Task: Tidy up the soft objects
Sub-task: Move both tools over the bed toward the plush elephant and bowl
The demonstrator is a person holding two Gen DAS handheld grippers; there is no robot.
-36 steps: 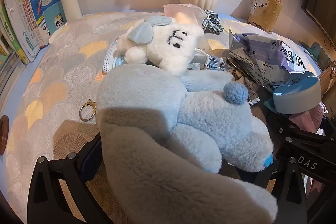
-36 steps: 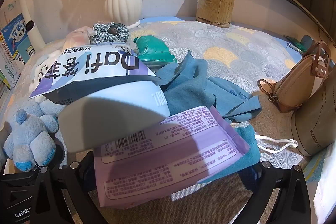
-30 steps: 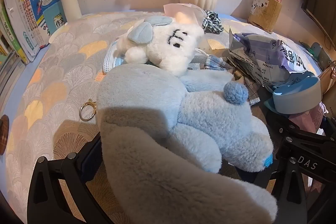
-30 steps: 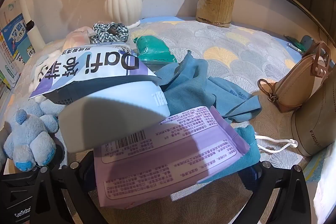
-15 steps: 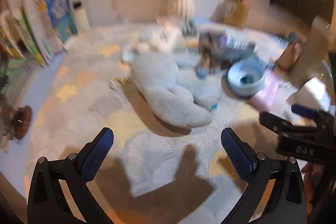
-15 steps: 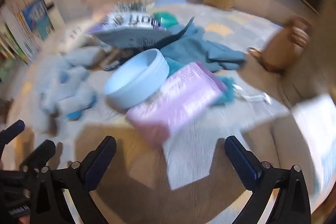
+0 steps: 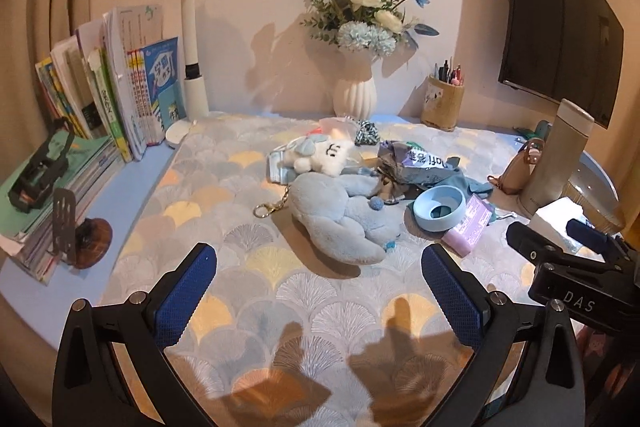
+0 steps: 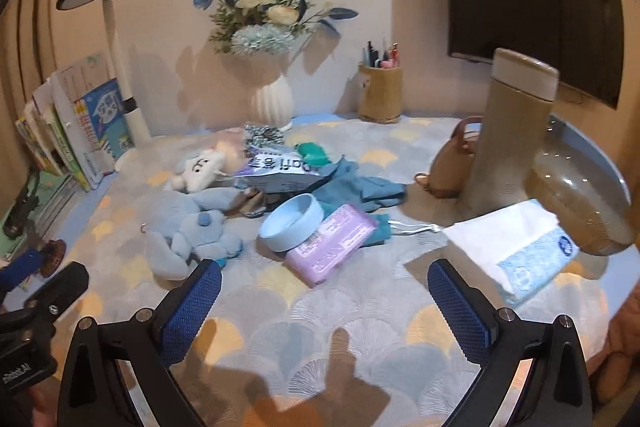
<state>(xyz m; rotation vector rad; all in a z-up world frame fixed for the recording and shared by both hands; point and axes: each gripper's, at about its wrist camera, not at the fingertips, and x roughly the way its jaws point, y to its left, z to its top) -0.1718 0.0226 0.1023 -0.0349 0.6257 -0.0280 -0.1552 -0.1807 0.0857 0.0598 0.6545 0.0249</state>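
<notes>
A big blue plush toy (image 7: 336, 215) (image 8: 192, 227) lies in the middle of the patterned tablecloth, with a small white plush (image 7: 324, 155) (image 8: 200, 171) behind it. Blue cloths (image 8: 360, 187) (image 7: 460, 183), a checked scrunchie (image 7: 366, 133) and a teal pouch (image 8: 314, 151) lie in the same heap. My left gripper (image 7: 320, 291) hangs open above the near part of the table, well short of the blue plush, holding nothing. My right gripper (image 8: 324, 303) is open too, near the front edge, with the purple packet (image 8: 332, 243) ahead of it.
A blue bowl (image 8: 290, 221) (image 7: 440, 213), a snack bag (image 8: 280, 169), a tissue pack (image 8: 516, 247), a beige flask (image 8: 508, 131), a tan bag (image 7: 520, 167), a vase (image 7: 354, 95), a pen holder (image 7: 442, 103), a lamp (image 7: 192, 27) and books (image 7: 100, 95) ring the heap.
Both grippers pulled back and up from the heap. The blue plush no longer fills the left view, and the bowl and purple packet now lie farther from the right gripper.
</notes>
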